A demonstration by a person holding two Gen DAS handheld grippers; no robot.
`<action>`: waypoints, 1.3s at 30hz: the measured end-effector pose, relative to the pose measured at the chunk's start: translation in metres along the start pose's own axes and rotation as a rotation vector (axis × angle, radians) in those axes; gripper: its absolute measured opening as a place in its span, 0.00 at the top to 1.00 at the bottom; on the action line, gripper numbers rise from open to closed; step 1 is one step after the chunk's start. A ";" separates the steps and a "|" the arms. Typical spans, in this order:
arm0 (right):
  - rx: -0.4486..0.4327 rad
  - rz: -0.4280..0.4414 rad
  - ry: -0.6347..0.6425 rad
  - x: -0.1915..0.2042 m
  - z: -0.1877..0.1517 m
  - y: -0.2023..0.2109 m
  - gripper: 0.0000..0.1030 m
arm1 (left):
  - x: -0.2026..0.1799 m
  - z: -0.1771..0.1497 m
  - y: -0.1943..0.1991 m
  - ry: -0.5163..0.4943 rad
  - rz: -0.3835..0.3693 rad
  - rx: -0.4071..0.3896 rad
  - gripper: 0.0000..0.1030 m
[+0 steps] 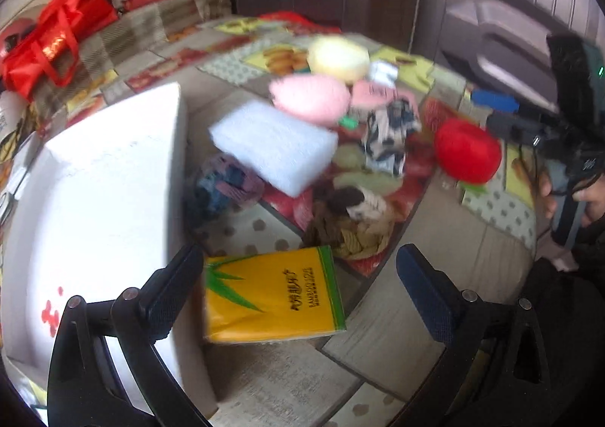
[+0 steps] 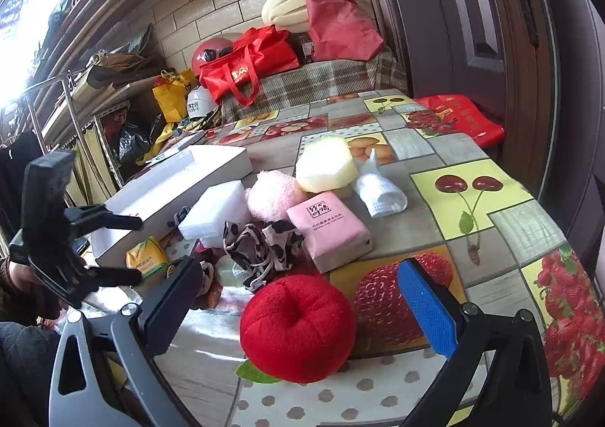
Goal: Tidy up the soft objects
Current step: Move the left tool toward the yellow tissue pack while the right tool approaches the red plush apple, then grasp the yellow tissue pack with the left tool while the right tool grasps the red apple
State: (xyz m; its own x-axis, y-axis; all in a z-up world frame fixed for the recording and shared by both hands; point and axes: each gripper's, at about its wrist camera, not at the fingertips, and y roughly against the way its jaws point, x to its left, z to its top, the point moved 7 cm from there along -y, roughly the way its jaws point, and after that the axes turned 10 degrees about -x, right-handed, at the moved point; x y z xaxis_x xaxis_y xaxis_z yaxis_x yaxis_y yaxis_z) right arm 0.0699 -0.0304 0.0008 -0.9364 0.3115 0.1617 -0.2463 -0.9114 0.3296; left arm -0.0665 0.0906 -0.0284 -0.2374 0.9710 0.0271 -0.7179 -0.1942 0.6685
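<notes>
My left gripper (image 1: 298, 294) is open, its jaws on either side of a yellow tissue pack (image 1: 272, 294) lying beside a white box (image 1: 94, 207). Past it lie a white foam block (image 1: 276, 147), a pink plush (image 1: 310, 98), a yellow sponge (image 1: 338, 58), patterned cloths (image 1: 389, 135) and a red plush apple (image 1: 467, 151). My right gripper (image 2: 298, 306) is open around the red plush apple (image 2: 298, 328), which rests on the table. Behind it lie a pink tissue pack (image 2: 329, 230), a cow-print cloth (image 2: 261, 249), a white sock (image 2: 380, 192) and the yellow tissue pack (image 2: 147, 256). The left gripper (image 2: 140, 251) shows at the left of the right wrist view.
The table carries a fruit-print cloth (image 2: 491, 200). A brown cloth pile (image 1: 348, 222) and a blue-purple cloth (image 1: 227, 188) lie near the white box. Red bags (image 2: 249, 67) sit on a plaid-covered surface behind. A dark door (image 2: 472, 11) stands at the right.
</notes>
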 end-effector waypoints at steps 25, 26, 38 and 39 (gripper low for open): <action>0.200 -0.069 0.198 0.014 -0.028 -0.030 0.00 | -0.034 -0.029 0.002 -0.032 -0.007 0.046 0.02; 0.206 -0.061 0.201 0.016 -0.029 -0.031 0.04 | -0.034 -0.029 0.002 -0.028 -0.014 0.043 0.10; 0.066 0.007 0.091 0.011 -0.002 -0.004 0.42 | -0.009 -0.006 0.047 0.064 0.035 -0.214 0.29; 0.007 0.012 0.066 0.011 0.009 0.002 0.42 | 0.002 -0.001 0.058 0.103 0.076 -0.288 0.29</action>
State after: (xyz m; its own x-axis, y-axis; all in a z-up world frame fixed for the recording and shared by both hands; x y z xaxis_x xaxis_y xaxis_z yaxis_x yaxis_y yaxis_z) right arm 0.0617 -0.0265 0.0115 -0.9536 0.2824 0.1042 -0.2338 -0.9128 0.3348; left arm -0.1096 0.0814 0.0097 -0.3515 0.9360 -0.0163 -0.8482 -0.3111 0.4288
